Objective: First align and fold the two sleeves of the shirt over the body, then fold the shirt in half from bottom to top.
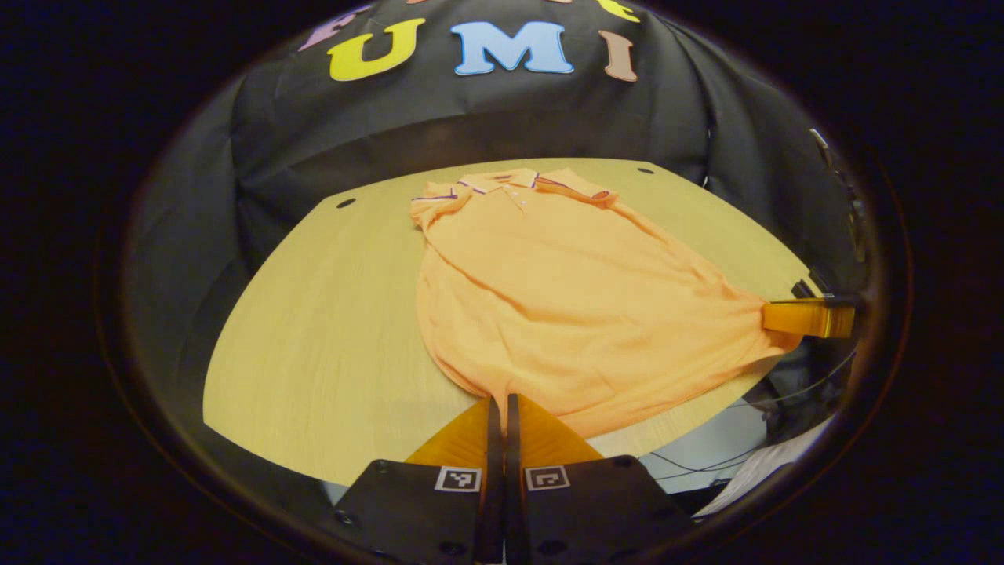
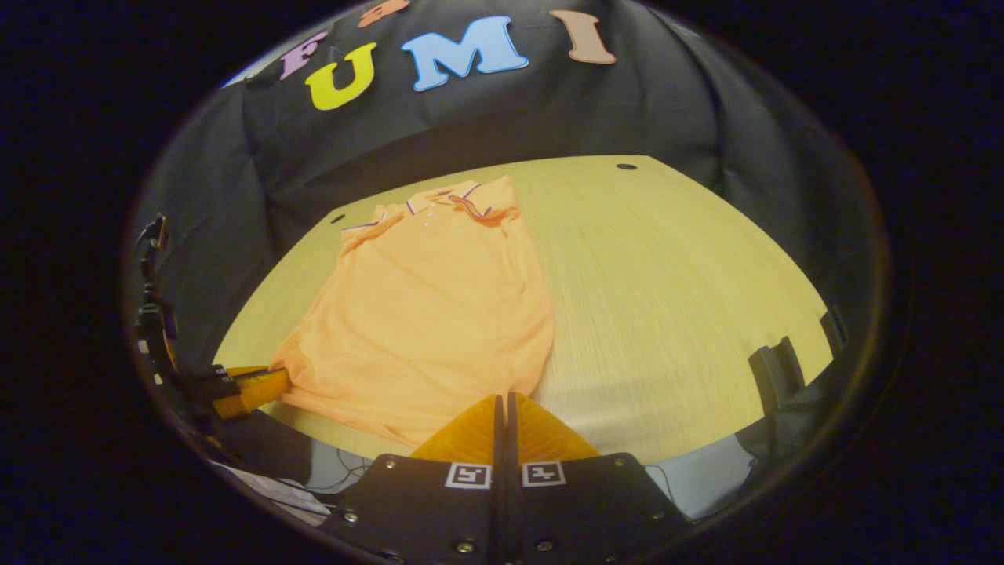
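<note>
The orange polo shirt (image 1: 549, 298) lies flat on the wooden table (image 1: 329, 329), collar toward the black cloth wall (image 1: 502, 125) and hem toward me. Both short sleeves are already folded in over the body, so the shirt reads as one long panel, narrow at the collar and wider at the hem. The fabric shows soft creases running lengthwise. In the right gripper view the shirt (image 2: 423, 314) sits on the left part of the table (image 2: 674, 298), with a broad stretch of bare wood to its right.

My left gripper (image 1: 503, 408) is at the near hem, at the shirt's left bottom corner; its two fingers are pressed together with the hem edge right at their tips. I cannot tell for sure whether cloth is pinched between them. My right gripper (image 2: 503, 404) stands the same way at the other bottom corner, fingers together and touching the hem, and again the pinch itself is hidden.

Each gripper also appears in the other's view: the right one (image 1: 808, 318) at the hem corner near the table's near edge, and the left one (image 2: 251, 388) meeting the hem at the lower left.

The collar (image 1: 502, 184) has dark striped trim, with a few small buttons (image 1: 514, 192) just below it. Small dark holes (image 1: 345, 202) mark the tabletop's far corners.
</note>
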Demonstrator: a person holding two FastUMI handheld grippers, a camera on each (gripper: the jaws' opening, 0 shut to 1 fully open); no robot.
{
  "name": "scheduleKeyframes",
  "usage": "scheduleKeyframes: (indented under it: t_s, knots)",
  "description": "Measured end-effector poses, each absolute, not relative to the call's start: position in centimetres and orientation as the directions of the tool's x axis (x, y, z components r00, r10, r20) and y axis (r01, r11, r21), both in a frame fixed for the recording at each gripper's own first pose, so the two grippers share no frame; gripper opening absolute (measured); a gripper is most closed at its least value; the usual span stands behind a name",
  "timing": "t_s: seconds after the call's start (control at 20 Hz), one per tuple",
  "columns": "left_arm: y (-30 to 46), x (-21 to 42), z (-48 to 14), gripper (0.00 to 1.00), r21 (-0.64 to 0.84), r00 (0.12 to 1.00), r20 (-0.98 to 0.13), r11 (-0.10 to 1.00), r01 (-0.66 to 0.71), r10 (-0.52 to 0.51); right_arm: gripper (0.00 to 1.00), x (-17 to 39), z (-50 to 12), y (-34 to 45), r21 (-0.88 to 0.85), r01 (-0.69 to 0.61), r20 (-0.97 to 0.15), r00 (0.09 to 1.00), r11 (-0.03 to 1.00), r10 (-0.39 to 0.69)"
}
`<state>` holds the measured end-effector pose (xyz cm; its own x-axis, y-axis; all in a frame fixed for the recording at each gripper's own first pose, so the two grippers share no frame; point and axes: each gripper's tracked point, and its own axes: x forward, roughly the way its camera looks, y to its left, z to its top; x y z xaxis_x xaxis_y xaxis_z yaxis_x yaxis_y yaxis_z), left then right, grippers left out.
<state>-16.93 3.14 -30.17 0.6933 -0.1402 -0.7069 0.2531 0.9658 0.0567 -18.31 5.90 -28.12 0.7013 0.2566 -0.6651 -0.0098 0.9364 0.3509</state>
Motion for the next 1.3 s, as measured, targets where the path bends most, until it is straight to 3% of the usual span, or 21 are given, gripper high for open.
scheduleKeyframes:
  t_s: [0.2, 0.65, 1.3]
  knots:
    - [2.1, -15.1, -27.3, 0.06, -0.015, 0.727, -0.67, 0.983, 0.186, -0.147, 0.0, -16.0, -25.1, 5.3, 0.373, -0.044, -0.612, 0.739, 0.927, 0.282]
    - [2.4, -8.7, -21.0, 0.06, 0.013, 0.813, -0.569, 0.987, 0.158, -0.122, 0.0, -9.2, -19.4, 3.8, 0.338, -0.09, -0.525, 0.808, 0.937, 0.267]
    - [2.2, 7.7, -15.3, 0.06, 0.091, 0.889, -0.423, 0.968, 0.233, -0.174, 0.0, 7.1, -13.0, 4.2, 0.237, -0.065, -0.454, 0.874, 0.969, 0.17]
